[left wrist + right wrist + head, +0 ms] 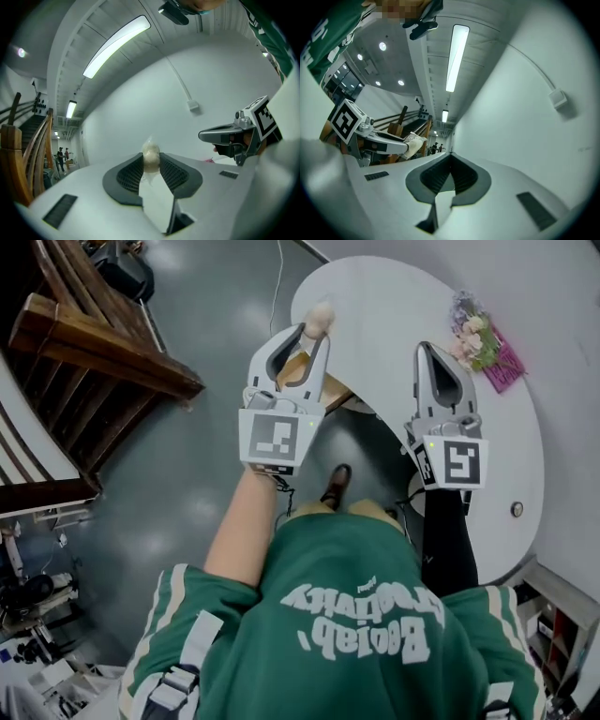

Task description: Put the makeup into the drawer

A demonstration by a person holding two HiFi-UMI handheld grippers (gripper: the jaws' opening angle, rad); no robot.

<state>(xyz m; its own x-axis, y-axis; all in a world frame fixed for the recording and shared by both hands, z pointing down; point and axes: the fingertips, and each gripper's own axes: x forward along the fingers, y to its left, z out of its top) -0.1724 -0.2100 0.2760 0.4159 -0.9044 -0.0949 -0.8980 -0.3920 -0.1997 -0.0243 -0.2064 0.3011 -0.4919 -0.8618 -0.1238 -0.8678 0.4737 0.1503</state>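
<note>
L: my left gripper [314, 334] pinches the beige makeup sponge [320, 318] in clear wrap at its jaw tips, at 12 o'clock from my body, over the white table's [394, 306] left edge | R: my right gripper [427, 351] has its jaws pressed together, nothing between | flowers [473, 338] on the table at 1 o'clock from the right gripper
</note>
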